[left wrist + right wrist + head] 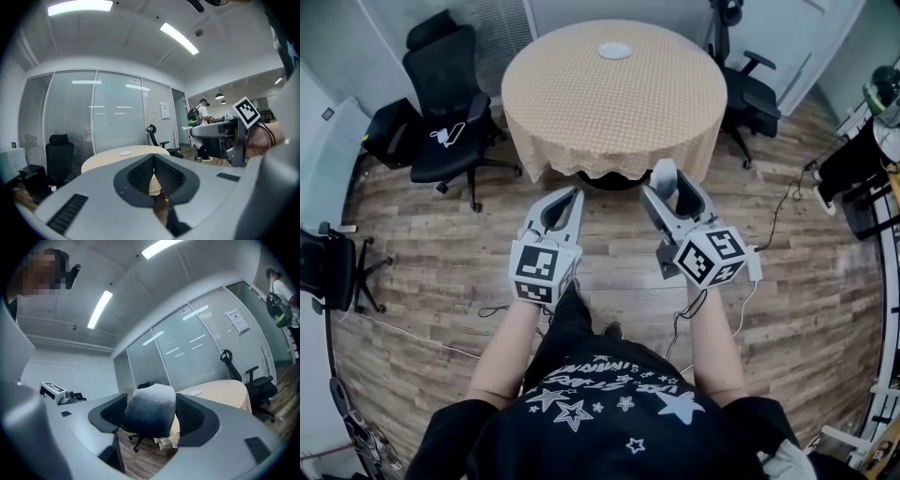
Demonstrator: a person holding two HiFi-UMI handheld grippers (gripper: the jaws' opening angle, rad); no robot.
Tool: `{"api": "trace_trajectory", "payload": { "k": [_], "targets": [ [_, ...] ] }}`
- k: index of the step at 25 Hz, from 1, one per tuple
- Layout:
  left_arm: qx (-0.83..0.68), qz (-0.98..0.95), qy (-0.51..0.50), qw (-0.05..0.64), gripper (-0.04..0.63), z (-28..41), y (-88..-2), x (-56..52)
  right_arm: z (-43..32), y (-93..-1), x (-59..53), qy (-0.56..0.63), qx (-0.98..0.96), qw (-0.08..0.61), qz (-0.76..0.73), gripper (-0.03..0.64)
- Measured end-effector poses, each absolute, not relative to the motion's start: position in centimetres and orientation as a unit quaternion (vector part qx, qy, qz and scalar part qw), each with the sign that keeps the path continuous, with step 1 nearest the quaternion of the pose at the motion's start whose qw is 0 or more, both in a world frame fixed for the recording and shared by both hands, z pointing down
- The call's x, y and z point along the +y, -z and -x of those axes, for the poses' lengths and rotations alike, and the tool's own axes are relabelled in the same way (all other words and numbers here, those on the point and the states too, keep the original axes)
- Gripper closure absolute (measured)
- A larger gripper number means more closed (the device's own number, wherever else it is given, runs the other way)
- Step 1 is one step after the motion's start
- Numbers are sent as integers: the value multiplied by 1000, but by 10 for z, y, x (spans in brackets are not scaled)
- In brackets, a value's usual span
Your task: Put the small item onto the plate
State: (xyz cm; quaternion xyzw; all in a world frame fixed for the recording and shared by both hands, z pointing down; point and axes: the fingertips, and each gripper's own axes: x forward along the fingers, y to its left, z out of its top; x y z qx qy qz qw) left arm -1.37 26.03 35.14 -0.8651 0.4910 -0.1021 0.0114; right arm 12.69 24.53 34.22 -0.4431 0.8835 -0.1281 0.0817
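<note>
2 grippers sit low in my head view, both held out in front of the person over the wooden floor (441,253), well short of the round table (581,103) at the far side of the room.

On my right gripper view, the right gripper (673,187) has its jaws pinching the small item (151,409), a rounded grey-white lump with a paler top that fills the gap between the 2 dark pads. I read the item as gripped on both sides, and it is up in the air, well apart from the table.

The left gripper (573,193) has its jaws pressed together; in its own view the 2 pads meet along a thin seam and I see nothing between them.

The table carries a tan dotted cloth that hangs over its edge. The plate (615,51), small, pale and round, lies on the far part of the tabletop, close to the far rim, and it looks bare from here. Both gripper views show that same plate as a small flat disc beyond the jaws.

1 black office chair (441,84) stands to the left of the table, and another chair (752,94) stands at its right. Glass walls with blinds close off the room behind the table
</note>
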Motion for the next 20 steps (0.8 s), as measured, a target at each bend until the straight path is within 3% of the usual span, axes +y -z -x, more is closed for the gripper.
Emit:
{"api": "trace_trajectory", "payload": {
  "k": [20],
  "targets": [
    [464, 881, 88, -12, 588, 36, -376, 133, -103, -368, 137, 141, 870, 52, 470, 302]
  ]
}}
